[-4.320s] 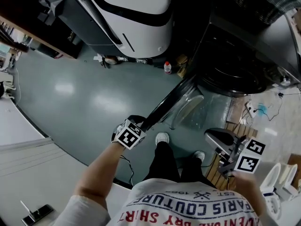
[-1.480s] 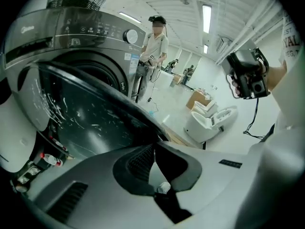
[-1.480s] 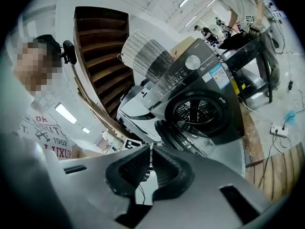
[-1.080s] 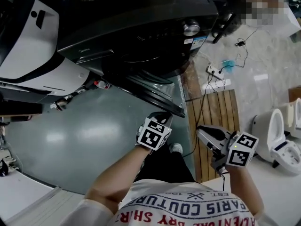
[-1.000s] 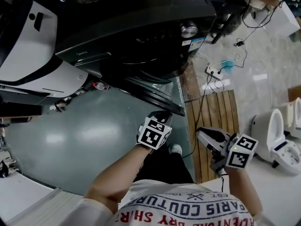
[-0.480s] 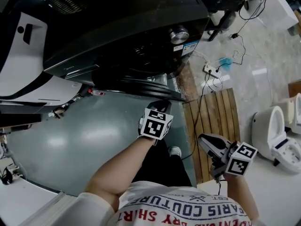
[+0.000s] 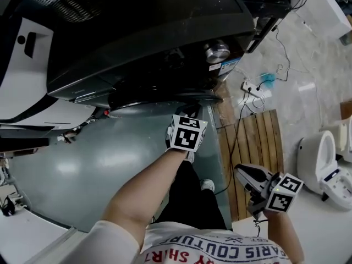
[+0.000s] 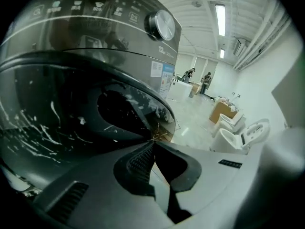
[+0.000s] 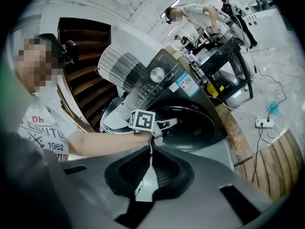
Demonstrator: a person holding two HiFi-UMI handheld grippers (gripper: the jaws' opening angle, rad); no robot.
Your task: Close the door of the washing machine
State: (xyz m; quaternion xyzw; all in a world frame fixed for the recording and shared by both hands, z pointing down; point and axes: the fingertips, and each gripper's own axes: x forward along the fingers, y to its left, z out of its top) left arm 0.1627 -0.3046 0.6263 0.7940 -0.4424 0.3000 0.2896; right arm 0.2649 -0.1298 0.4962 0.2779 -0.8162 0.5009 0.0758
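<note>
Black and shiny, the washing machine stands in front of the person. Its round glass door is swung almost flat against the front, but I cannot tell if it has clicked shut. The left gripper has its jaws pressed together with nothing between them, and its tip sits right at the door. I think the jaws are closed to make one firm point to push with, since this door needs a shove and not a pinch. The arm is stretched out so the push goes straight into the door. The right gripper is closed too and holds nothing. It hangs back by the wooden mat, well apart from the machine. That is likely because one hand is enough here, and it stays out of the door's way. My guess is the job is nearly done and needs one last press until the door catches.
</note>
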